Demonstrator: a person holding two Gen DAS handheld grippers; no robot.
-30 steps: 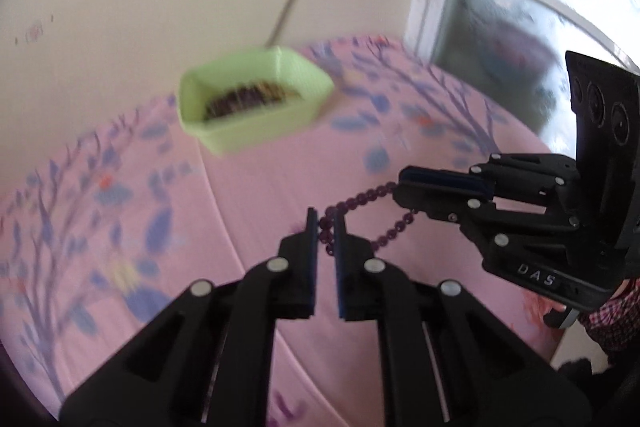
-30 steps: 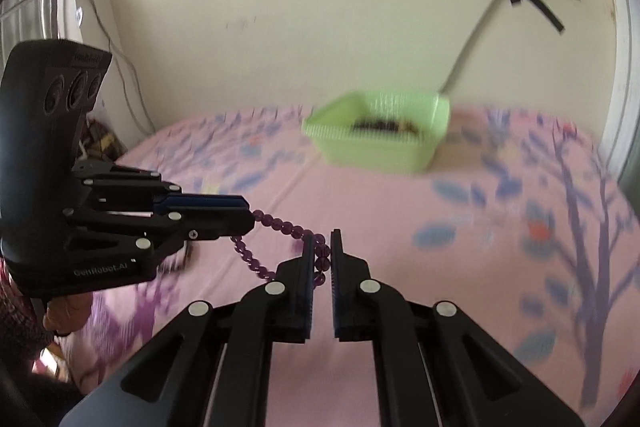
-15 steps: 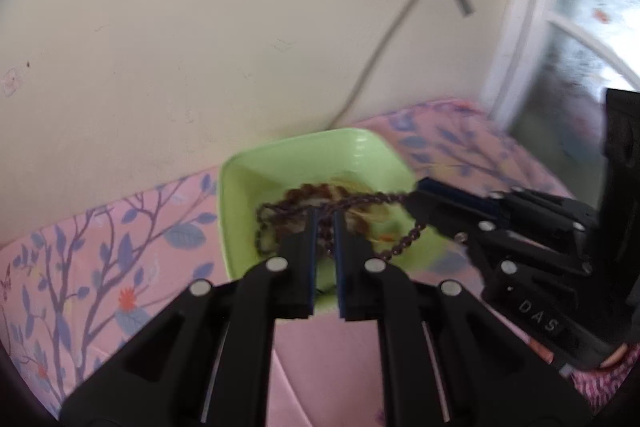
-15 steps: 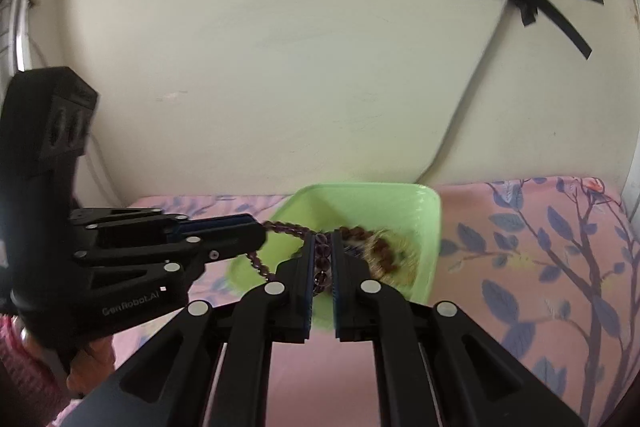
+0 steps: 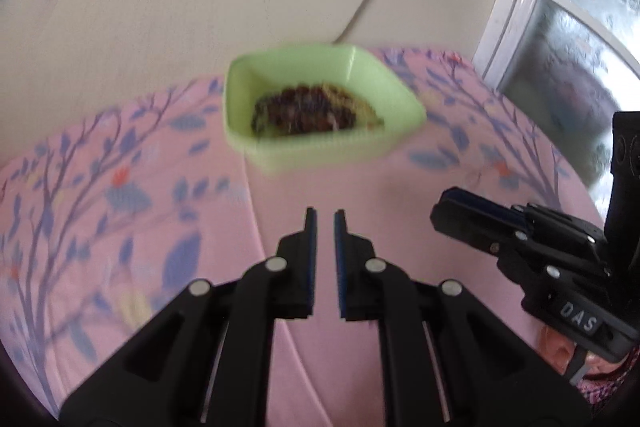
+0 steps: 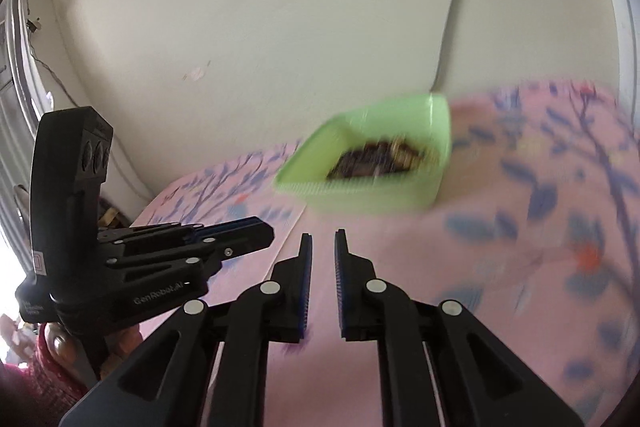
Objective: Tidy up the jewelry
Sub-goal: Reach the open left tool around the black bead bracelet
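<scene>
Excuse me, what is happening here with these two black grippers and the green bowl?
A person is tidying jewelry with a handheld gripper in each hand. Dark beaded jewelry lies in the green bowl on the pink flowered cloth. The left gripper and the right gripper are both shut and hold nothing, and both are short of the bowl, on its near side.

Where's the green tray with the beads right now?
The green tray sits on the pink sheet by the wall, ahead of both grippers; centre in the left wrist view, right of centre in the right.
</scene>
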